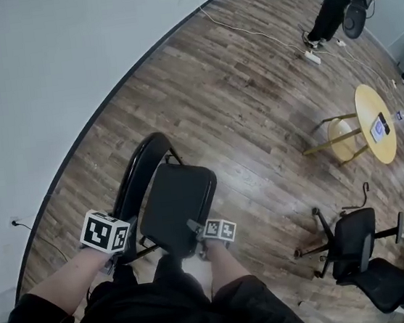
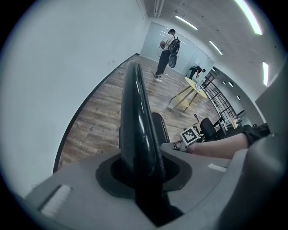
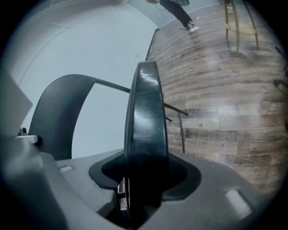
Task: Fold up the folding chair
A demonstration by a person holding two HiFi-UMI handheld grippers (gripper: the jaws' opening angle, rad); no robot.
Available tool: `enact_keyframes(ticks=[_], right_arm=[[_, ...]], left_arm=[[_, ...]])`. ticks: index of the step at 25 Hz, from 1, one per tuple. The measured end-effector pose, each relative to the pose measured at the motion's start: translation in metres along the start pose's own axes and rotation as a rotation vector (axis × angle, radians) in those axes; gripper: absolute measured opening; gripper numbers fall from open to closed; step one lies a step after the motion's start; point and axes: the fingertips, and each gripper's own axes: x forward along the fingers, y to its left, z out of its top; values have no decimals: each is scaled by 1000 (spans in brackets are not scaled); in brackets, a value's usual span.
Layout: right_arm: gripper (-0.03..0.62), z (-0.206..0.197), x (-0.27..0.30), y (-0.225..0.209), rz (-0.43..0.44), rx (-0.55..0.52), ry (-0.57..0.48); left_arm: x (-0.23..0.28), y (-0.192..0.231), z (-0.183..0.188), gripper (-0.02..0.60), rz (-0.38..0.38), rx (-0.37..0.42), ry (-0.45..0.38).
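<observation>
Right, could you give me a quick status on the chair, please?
Left gripper shut on backrest, right gripper shut on seat. Gap between the two, not yet folded. Office chair aside, clear.

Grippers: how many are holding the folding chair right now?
2. The left gripper is closed on the backrest, which runs edge-on between its jaws. The right gripper is closed on the seat at its near edge. Neither is hidden.

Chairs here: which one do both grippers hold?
The black folding chair by the wall, clamped by left gripper and right gripper; the wheeled office chair and yellow stool stand untouched.
</observation>
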Motion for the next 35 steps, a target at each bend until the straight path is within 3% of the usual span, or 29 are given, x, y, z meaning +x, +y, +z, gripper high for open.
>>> enact_keyframes(ticks=[13, 22, 28, 35], right_arm=[[218, 1, 12, 36, -132, -21, 36], [212, -2, 24, 66, -171, -36, 62], [199, -3, 30, 100, -168, -44, 73], [198, -6, 35, 124, -237, -28, 67]], left_arm=[[-3, -20, 5, 118, -34, -28, -20], [-8, -26, 8, 120, -6, -35, -37], [-11, -44, 11, 158, -36, -4, -38], [-18, -27, 11, 149, -21, -15, -40]])
